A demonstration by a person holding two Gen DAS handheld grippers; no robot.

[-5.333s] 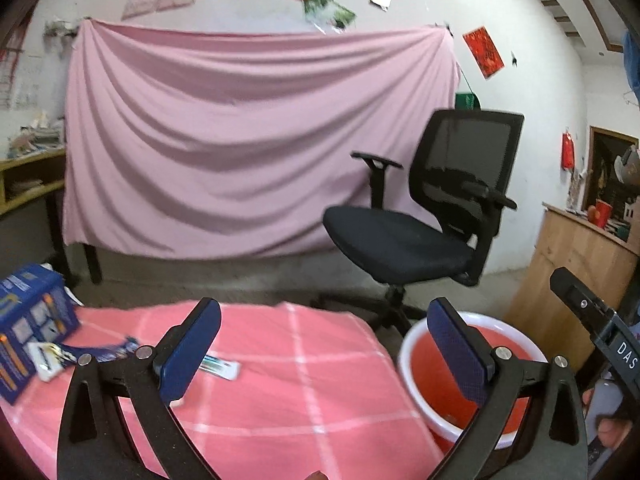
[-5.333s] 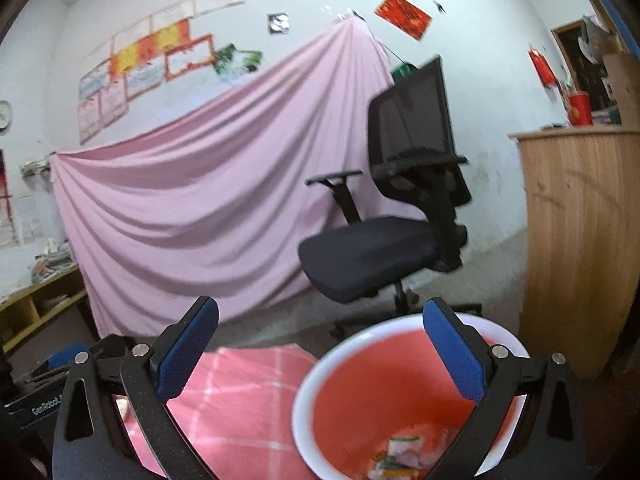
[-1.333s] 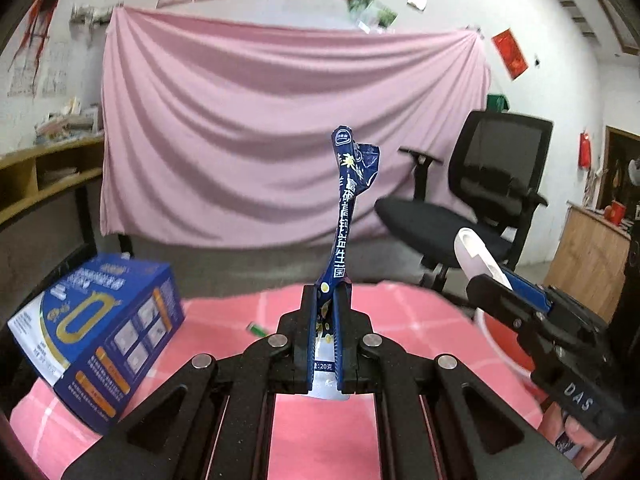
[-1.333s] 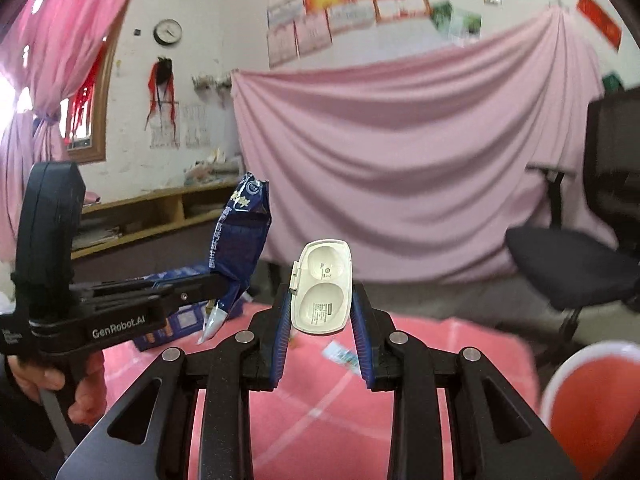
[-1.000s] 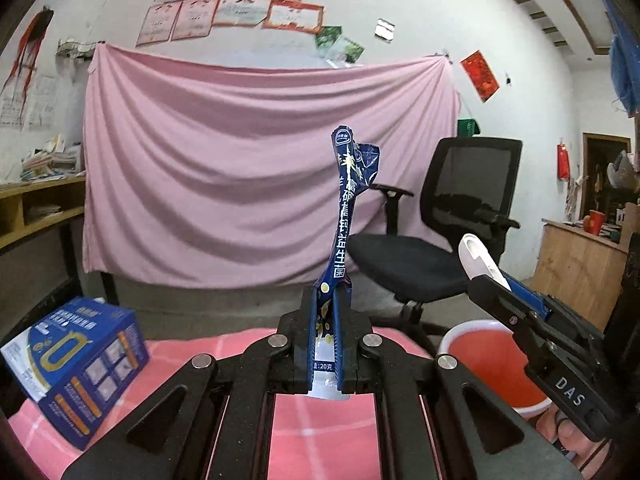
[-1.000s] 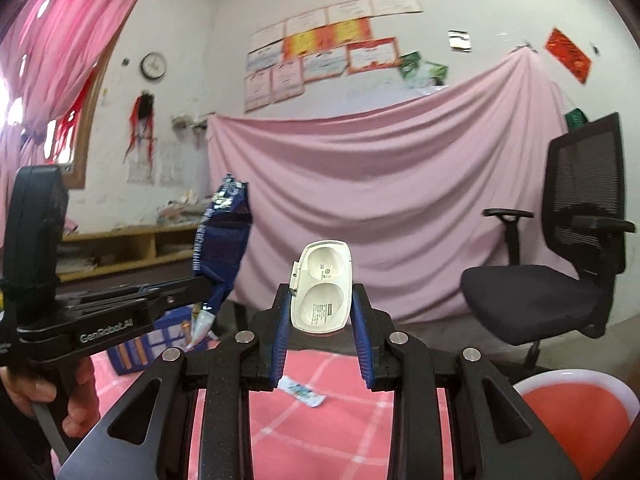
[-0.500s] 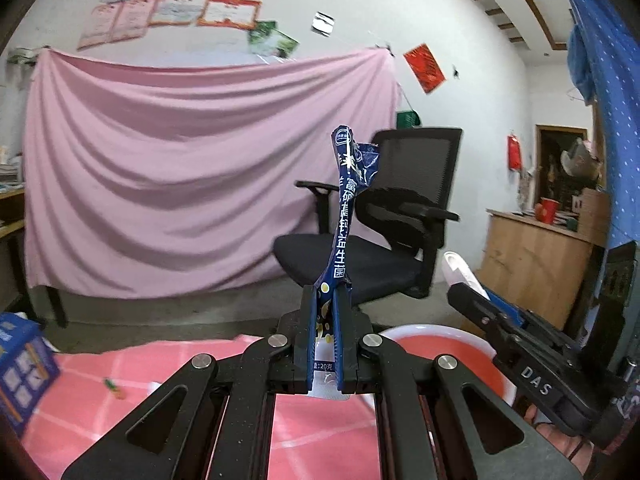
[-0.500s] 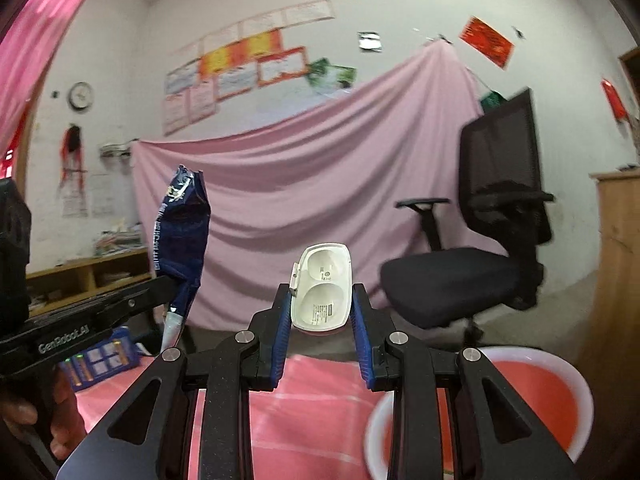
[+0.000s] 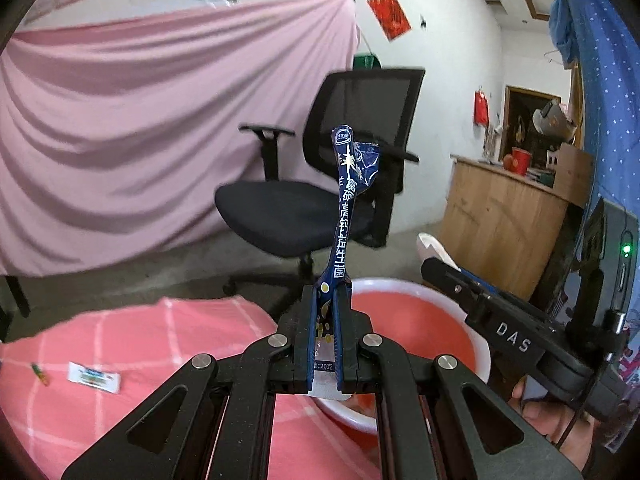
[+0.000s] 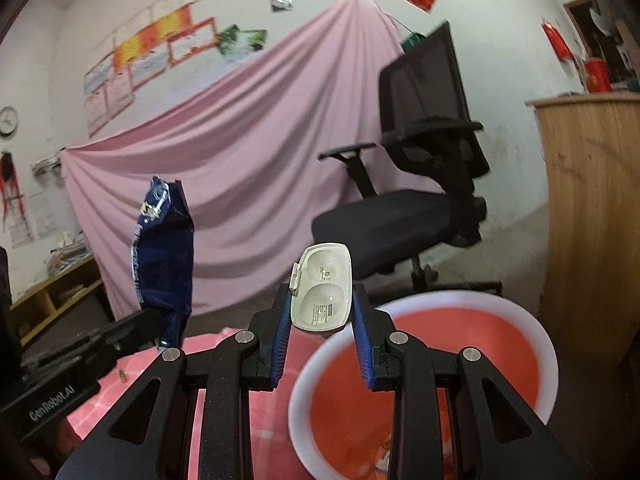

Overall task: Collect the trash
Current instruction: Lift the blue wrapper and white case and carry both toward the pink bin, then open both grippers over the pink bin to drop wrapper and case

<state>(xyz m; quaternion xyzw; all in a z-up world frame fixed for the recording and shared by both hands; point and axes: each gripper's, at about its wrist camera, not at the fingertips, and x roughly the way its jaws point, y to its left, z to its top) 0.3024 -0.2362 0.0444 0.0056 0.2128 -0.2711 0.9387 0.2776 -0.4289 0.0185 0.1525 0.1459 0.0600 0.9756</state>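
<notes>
Over the red basin (image 9: 420,320), the left gripper (image 9: 326,312) pinches a blue wrapper (image 9: 348,200) and the right gripper (image 10: 322,320) clamps a white plastic case (image 10: 322,294). Released off-centre, the light wrapper may drift onto the pink-covered bench (image 9: 120,340).

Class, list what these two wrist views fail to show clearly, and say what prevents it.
- Red basin's contents: right wrist view, behind the right tool.
- Blue wrapper's lower end: left wrist view, inside the left tool.
- Small white packet's print: too small.
</notes>
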